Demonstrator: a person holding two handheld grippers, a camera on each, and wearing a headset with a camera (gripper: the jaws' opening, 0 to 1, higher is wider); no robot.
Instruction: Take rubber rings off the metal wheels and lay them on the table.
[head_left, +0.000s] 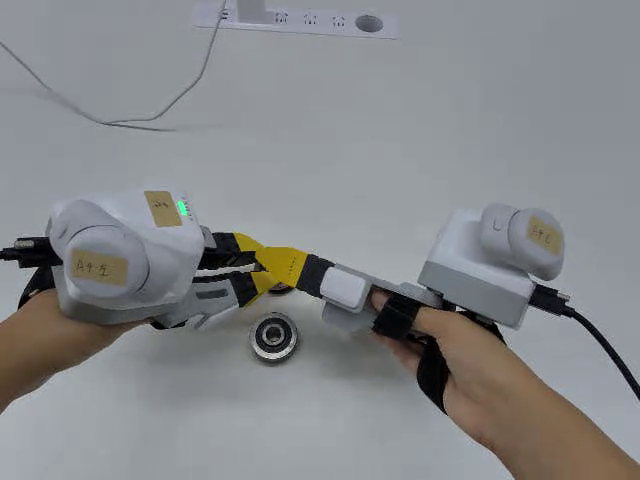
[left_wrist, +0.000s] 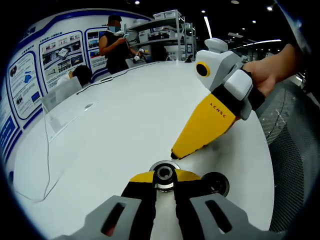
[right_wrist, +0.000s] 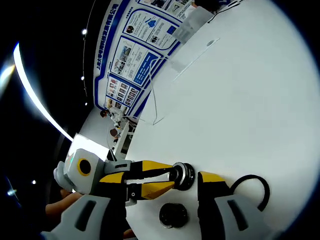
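Note:
My left gripper (head_left: 262, 282) (left_wrist: 165, 182) is shut on a small metal wheel (left_wrist: 165, 172) (right_wrist: 183, 175), held just above the white table (head_left: 400, 150). My right gripper (head_left: 276, 266) (right_wrist: 186, 186) comes from the right and stands open, its yellow tips on either side of that wheel. The right gripper's yellow jaw shows in the left gripper view. A thin black rubber ring (right_wrist: 256, 192) loops beside my right gripper's right-hand jaw; I cannot tell whether it hangs on the jaw or lies on the table. A second wheel (head_left: 273, 337) (left_wrist: 216, 183) (right_wrist: 172, 215) with its black ring on lies on the table under the grippers.
A white power strip (head_left: 300, 20) sits at the table's far edge, and a grey cable (head_left: 150, 110) trails across the back left. A person (left_wrist: 115, 45) stands beyond the table near shelves.

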